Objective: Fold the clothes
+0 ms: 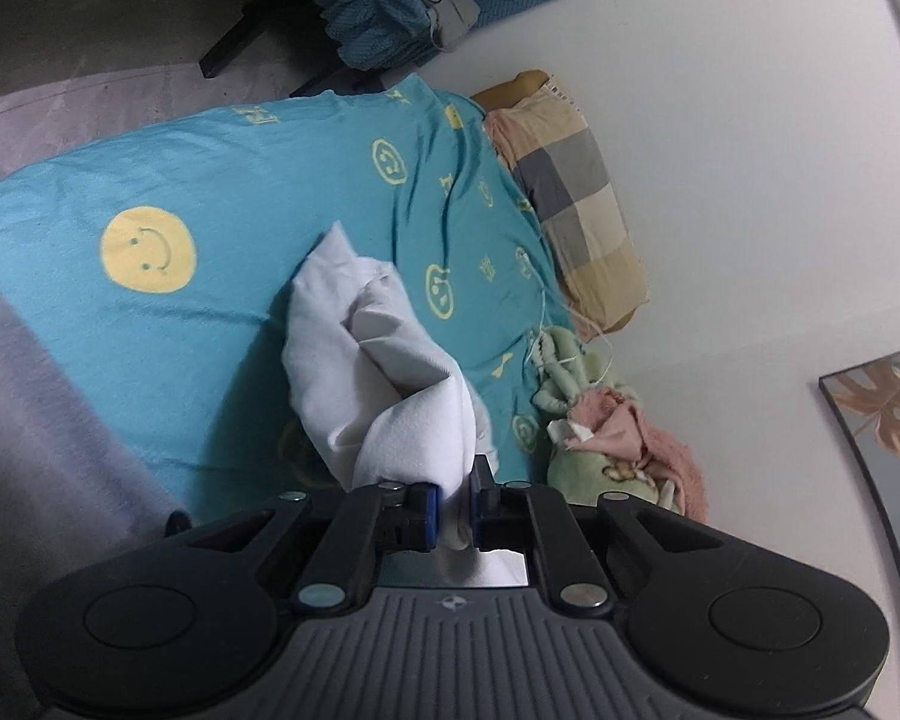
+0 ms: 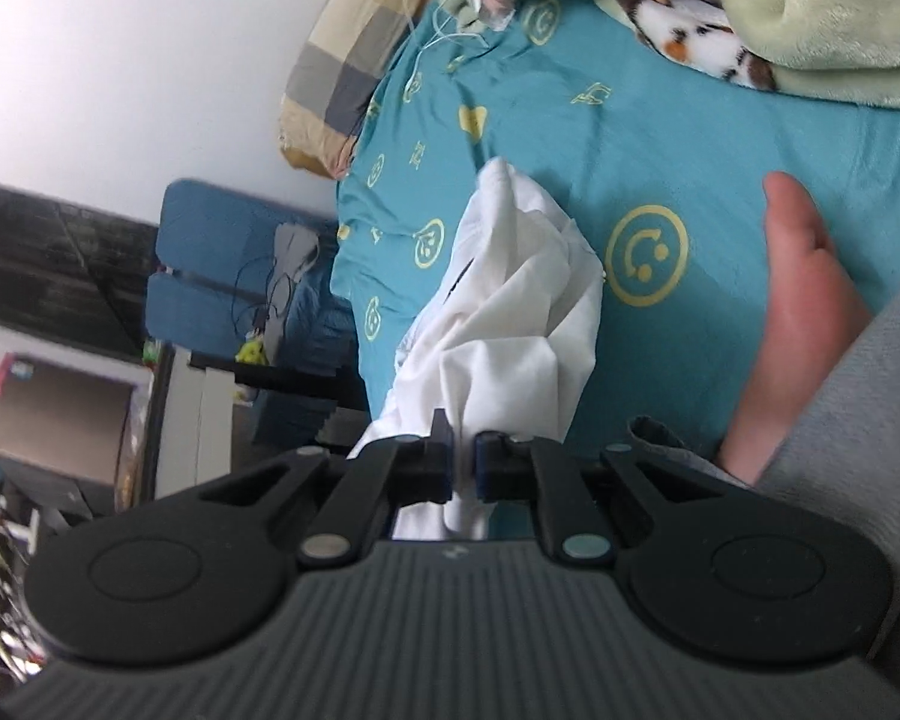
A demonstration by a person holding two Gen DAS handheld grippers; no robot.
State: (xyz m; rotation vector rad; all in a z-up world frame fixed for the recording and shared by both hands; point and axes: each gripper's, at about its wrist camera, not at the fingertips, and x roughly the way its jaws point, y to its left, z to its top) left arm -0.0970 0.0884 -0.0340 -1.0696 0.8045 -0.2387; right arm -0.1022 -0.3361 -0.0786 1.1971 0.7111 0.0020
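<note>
White garment (image 1: pixel 378 372) hangs bunched ahead of both our fingertips, over the teal bedsheet (image 1: pixel 180 324). Left gripper (image 1: pixel 457 501) and right gripper (image 2: pixel 463 461) each pinch it. Thin bites could slip if we pull apart.

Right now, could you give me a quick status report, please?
Left gripper and right gripper both shut on white garment, bunched over teal sheet. Nothing blocking.

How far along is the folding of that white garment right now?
Done: both grippers have hold of the white garment, left gripper and right gripper. In hand: it hangs bunched above the blue sheet. Left: spreading it flat and making every fold.
</note>
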